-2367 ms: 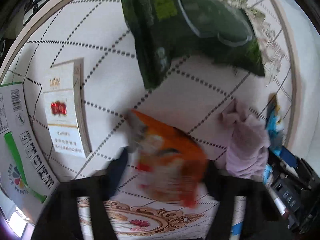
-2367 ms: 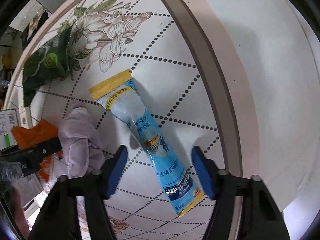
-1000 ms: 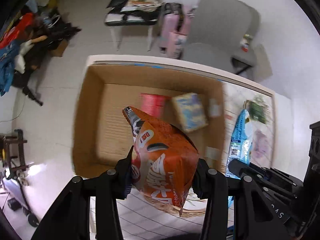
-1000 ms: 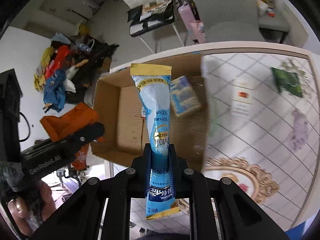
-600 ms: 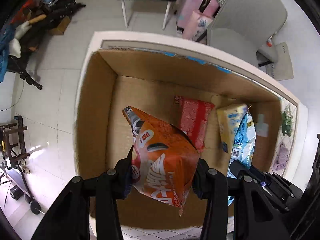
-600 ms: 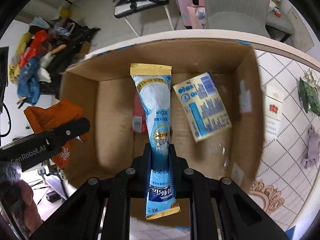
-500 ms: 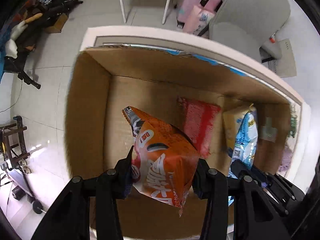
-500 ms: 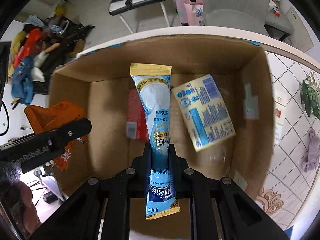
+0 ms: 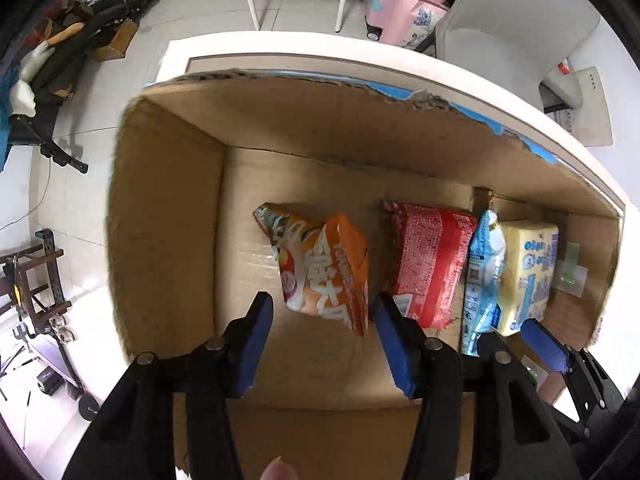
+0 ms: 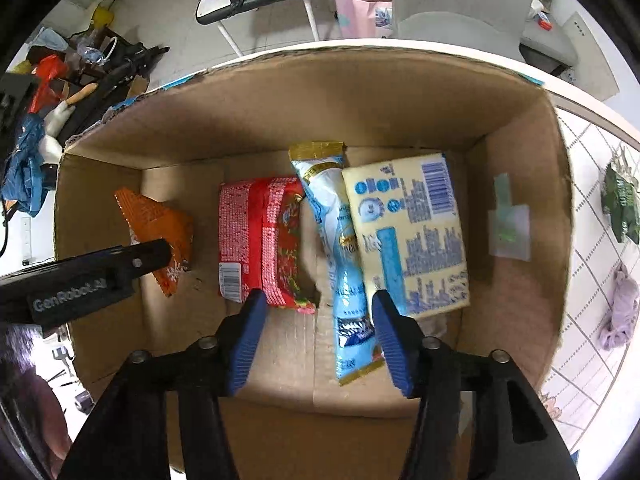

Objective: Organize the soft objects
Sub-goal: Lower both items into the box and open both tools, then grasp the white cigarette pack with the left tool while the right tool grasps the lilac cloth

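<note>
A: Left wrist view: the left gripper (image 9: 322, 340) is spread wide and empty above the cardboard box (image 9: 168, 216); the orange snack bag (image 9: 320, 268) lies on the box floor beside the red packet (image 9: 430, 268).

B: Right wrist view: the right gripper (image 10: 316, 340) is wide too, with the blue pouch (image 10: 340, 256) lying between the red packet and the yellow pack (image 10: 408, 232). Out on the table (image 10: 588, 184), the green bag (image 10: 622, 204) and lilac cloth (image 10: 620, 312) look left to collect.

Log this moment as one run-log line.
left tongs: open | right tongs: open | orange packet, blue tube: in cardboard box | green bag, purple cloth: on table
</note>
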`<state>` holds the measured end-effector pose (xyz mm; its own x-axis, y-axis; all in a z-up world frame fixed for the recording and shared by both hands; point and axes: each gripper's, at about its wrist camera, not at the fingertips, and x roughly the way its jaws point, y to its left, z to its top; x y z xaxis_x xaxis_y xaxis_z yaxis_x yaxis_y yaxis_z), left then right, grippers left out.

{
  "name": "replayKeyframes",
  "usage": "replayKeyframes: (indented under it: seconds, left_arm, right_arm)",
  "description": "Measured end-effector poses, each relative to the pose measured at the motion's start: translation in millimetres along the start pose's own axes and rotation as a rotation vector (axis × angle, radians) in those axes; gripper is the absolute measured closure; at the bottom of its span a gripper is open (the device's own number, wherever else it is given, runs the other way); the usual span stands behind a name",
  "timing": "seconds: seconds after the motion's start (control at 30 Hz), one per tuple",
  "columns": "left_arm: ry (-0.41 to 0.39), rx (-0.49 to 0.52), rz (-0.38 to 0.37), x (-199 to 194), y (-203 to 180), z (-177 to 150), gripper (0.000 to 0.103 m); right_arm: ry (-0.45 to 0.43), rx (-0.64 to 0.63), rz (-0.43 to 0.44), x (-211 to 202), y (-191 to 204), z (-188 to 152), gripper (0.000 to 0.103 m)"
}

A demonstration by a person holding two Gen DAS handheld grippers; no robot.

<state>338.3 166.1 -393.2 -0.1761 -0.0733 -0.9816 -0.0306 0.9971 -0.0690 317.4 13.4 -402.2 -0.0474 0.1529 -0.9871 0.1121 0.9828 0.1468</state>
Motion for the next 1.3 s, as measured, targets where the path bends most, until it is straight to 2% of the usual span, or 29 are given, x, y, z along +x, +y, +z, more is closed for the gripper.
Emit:
replayKeyframes:
  seconds: [0.1,0.37,0.43,0.5,0.53,0.63,0.67,0.7,0.73,0.77,0.8,1.07,1.17,1.3]
  left_arm:
    - [-0.020,-0.005,-0.016,-13,6,-12,0.053]
    - [-0.109,-0.004,-0.020,-51,12,-49,0.053]
    - [-0.134,-0.008,0.000,-59,9,-65,0.052]
    - [-0.160,-0.005,0.016,-64,9,-79,0.026]
    - [-0.176,-0.005,0.029,-66,7,-86,0.023]
    - [-0.221,0.013,0.071,-74,0,-108,0.022]
    - [-0.230,0.014,0.080,-77,-3,-113,0.016]
    - [-0.243,0.017,0.084,-80,-5,-119,0.009]
    - [-0.255,0.020,0.084,-83,-8,-125,0.007]
    - [-0.272,0.024,0.088,-88,-11,-132,0.004]
    - [-0.283,0.026,0.090,-91,-13,-136,0.003]
    - [-0.342,0.043,0.089,-116,-38,-170,0.002]
    - [-0.360,0.043,0.087,-125,-52,-178,0.002]
    - [-0.402,0.099,0.111,-143,-95,-182,0.002]
  right_arm:
    - [-0.003,0.006,-0.001,-12,-7,-10,0.039]
    - [-0.036,-0.012,-0.005,-46,-19,-47,0.038]
    - [-0.048,-0.021,-0.014,-54,-22,-57,0.038]
    - [-0.070,-0.031,-0.008,-64,-24,-69,0.038]
    - [-0.079,-0.036,-0.019,-68,-24,-74,0.038]
    - [-0.106,-0.049,-0.024,-83,-29,-92,0.038]
    - [-0.113,-0.056,-0.026,-87,-29,-98,0.038]
    - [-0.123,-0.065,-0.024,-93,-30,-106,0.035]
    - [-0.134,-0.073,-0.024,-99,-31,-112,0.022]
    - [-0.145,-0.084,-0.027,-103,-30,-116,0.014]
    - [-0.160,-0.097,-0.021,-109,-29,-122,0.004]
    - [-0.203,-0.136,0.020,-138,-39,-143,0.004]
    - [-0.204,-0.124,0.055,-148,-56,-147,0.004]
    - [-0.210,-0.078,0.099,-161,-96,-146,0.004]
